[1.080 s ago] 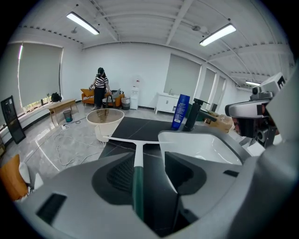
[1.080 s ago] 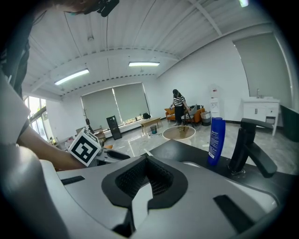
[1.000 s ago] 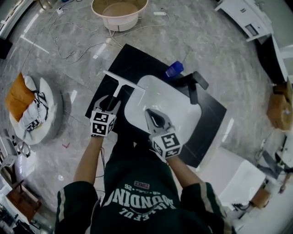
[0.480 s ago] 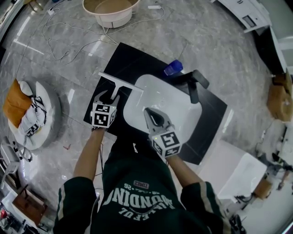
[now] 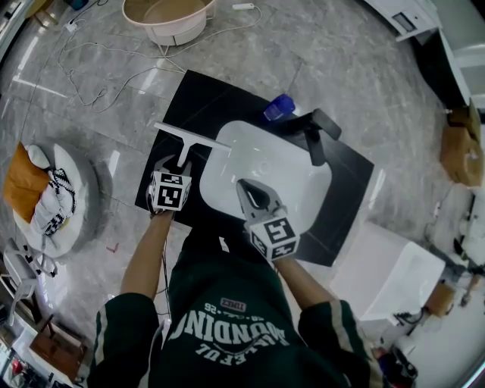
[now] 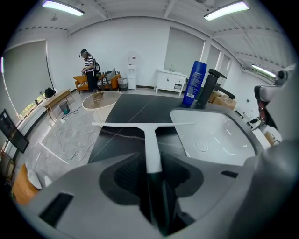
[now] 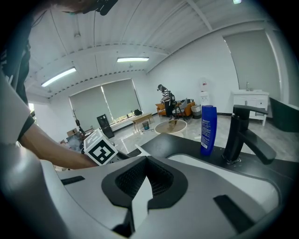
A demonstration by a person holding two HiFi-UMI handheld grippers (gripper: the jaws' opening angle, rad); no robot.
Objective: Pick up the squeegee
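The squeegee (image 5: 186, 140) is white with a dark grip end. It lies flat on the black counter (image 5: 204, 98), left of the white sink (image 5: 303, 170), with its blade across the far end. My left gripper (image 5: 180, 165) points steeply down over it. In the left gripper view the squeegee's handle (image 6: 152, 140) runs between the jaws of the left gripper (image 6: 153, 158), which are closing; the pads flank it closely. My right gripper (image 5: 242, 186) hovers over the sink's near rim, shut and holding nothing; in its own view the right gripper (image 7: 141, 182) looks along the sink.
A black faucet (image 5: 314, 136) and a blue bottle (image 5: 279, 107) stand at the back of the sink. On the floor are a beige basin (image 5: 167, 15), loose cables (image 5: 91, 76), a round cushion with clothes (image 5: 45, 197) and a white box (image 5: 394, 280).
My left gripper has come down and forward along the squeegee's handle, which now sits between its jaws. The right gripper has sunk slightly over the sink's near rim.
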